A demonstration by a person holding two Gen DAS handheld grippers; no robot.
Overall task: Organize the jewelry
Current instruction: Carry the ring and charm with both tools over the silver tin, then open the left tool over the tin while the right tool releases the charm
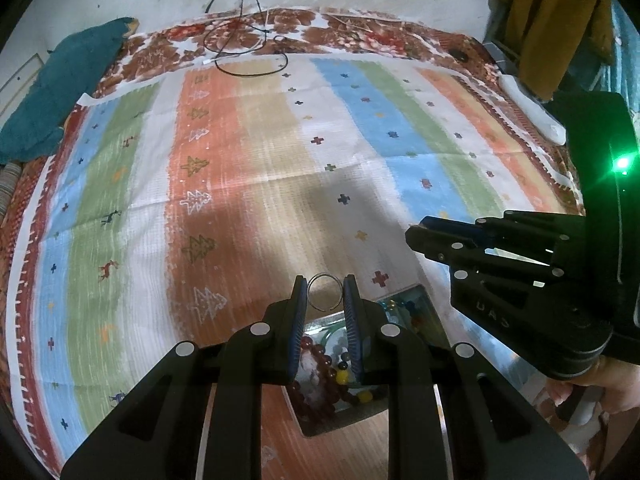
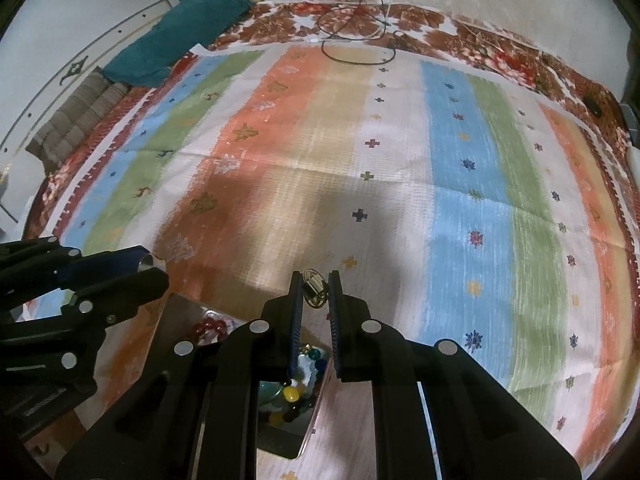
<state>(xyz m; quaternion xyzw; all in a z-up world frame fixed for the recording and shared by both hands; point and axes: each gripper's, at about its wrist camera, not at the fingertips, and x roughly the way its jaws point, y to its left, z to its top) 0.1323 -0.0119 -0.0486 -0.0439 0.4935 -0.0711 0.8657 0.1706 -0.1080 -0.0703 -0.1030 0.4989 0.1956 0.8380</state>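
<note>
Progress early | left gripper (image 1: 325,294) clamps thin wire bangle (image 1: 325,291) | right gripper (image 2: 315,288) pinches small dark trinket (image 2: 313,287) | both over tray (image 1: 416,300) at 6 o'clock | beads (image 1: 320,360) left inside, unsorted

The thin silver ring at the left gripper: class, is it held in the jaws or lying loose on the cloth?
Held. The silver ring sits pinched between the left gripper jaws, lifted above the striped cloth.

Both wrist views steeply over tray (image 1: 416,296)
</note>
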